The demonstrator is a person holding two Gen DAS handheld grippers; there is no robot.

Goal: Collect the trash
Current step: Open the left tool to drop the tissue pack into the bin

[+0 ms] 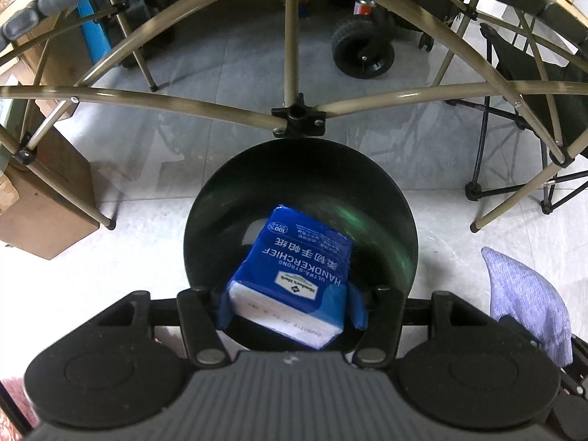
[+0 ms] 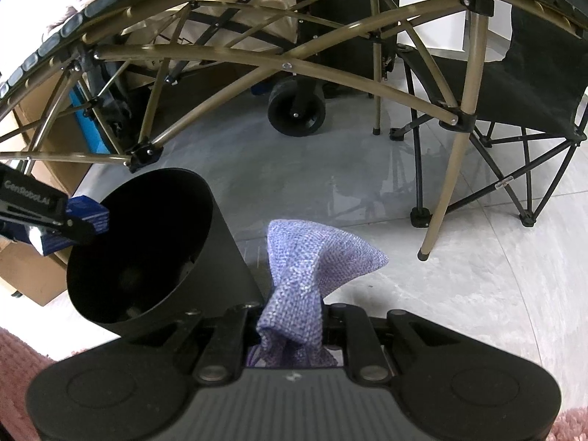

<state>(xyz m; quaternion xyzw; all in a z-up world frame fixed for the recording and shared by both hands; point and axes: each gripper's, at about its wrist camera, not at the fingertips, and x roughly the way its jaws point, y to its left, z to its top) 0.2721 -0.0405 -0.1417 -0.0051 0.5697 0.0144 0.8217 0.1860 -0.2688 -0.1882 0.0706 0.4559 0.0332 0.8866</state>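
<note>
Blue tissue pack (image 1: 294, 275): clamped in the left gripper (image 1: 292, 310), held over the mouth of the black bin (image 1: 386, 198) on grey tile floor (image 1: 239, 73). Lilac knitted cloth (image 2: 305, 275): pinched in the closed right gripper (image 2: 292, 334), just beside the bin. Folding table frame (image 1: 290, 36) behind.

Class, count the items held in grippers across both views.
2. A blue tissue pack in the left gripper over the black bin; a purple cloth in the right gripper.
</note>
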